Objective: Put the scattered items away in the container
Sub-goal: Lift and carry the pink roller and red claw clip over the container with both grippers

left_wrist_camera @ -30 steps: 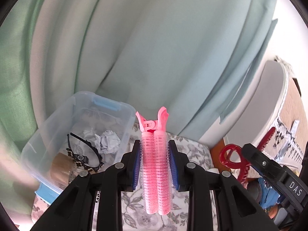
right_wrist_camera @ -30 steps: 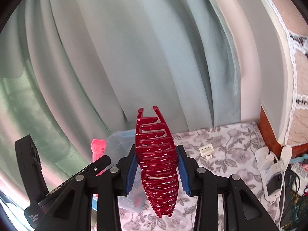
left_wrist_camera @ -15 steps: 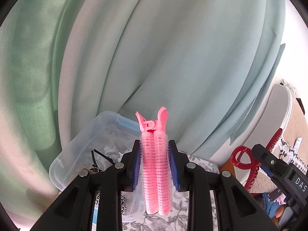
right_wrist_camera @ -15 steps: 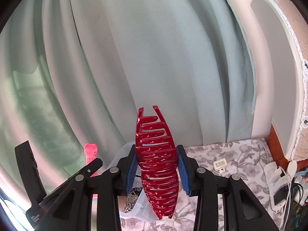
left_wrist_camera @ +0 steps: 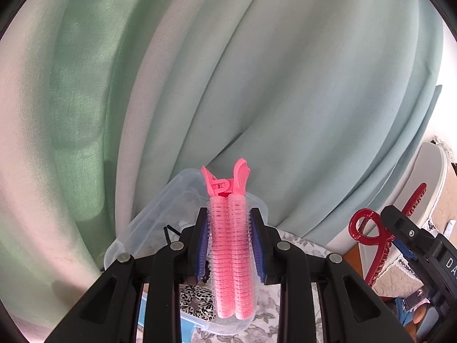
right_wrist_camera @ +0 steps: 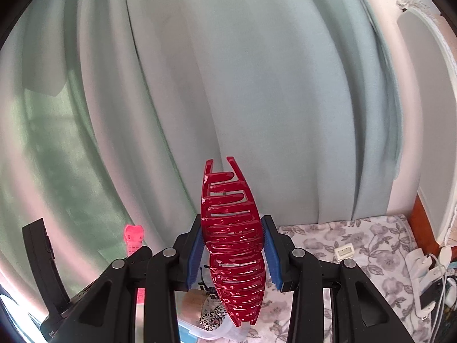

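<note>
My left gripper is shut on a pink hair-roller clip, held upright above the clear plastic container. My right gripper is shut on a dark red claw hair clip, held above the same container. The container holds a leopard-print scrunchie, a black hairband and a tan object. The red clip and right gripper show at the right of the left wrist view. The pink clip shows at the left of the right wrist view.
Pale green curtains hang close behind the container. A floral tablecloth covers the table, with a small white plug on it and chargers with cables at the right edge. A padded headboard stands at right.
Both grippers have tilted up and moved toward the container with their clips still held. The container now sits lower and closer under the fingers in both views.
</note>
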### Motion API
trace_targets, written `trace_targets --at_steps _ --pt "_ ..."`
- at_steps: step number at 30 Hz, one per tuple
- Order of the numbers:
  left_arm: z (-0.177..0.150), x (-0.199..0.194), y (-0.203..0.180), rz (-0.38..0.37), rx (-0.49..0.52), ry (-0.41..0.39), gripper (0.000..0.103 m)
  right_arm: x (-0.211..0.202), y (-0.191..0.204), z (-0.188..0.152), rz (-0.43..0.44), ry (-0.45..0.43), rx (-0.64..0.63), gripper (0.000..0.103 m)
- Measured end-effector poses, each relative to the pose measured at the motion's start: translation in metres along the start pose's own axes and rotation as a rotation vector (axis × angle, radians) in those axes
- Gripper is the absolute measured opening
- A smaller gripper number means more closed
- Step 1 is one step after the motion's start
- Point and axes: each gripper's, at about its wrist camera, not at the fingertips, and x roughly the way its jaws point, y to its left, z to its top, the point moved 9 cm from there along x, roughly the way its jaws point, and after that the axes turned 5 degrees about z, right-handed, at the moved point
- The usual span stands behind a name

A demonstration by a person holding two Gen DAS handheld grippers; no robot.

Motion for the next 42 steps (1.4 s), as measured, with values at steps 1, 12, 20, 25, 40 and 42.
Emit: trace_targets --at_steps 1,12,20,25,40,42 --pt "0.000 0.001 0.003 0.002 -0.004 0.001 0.028 0.003 0.004 -0.001 0.006 0.005 -0.006 0.041" --pt "-0.001 0.013 0.030 0.039 -0.042 0.019 0.028 0.033 0.035 -0.016 0.032 0.049 -0.044 0.042" --pt "-0.007 0.026 0.035 0.046 -0.054 0.048 0.028 0.047 0.040 -0.029 0.046 0.101 -0.058 0.042" --pt "-0.013 0.033 0.036 0.053 -0.056 0.070 0.028 0.059 0.047 -0.040 0.061 0.140 -0.067 0.042" --pt "-0.022 0.045 0.033 0.073 -0.074 0.102 0.028 0.085 0.056 -0.055 0.088 0.207 -0.095 0.042" --pt "-0.024 0.047 0.033 0.079 -0.081 0.109 0.029 0.088 0.058 -0.058 0.094 0.219 -0.104 0.042"
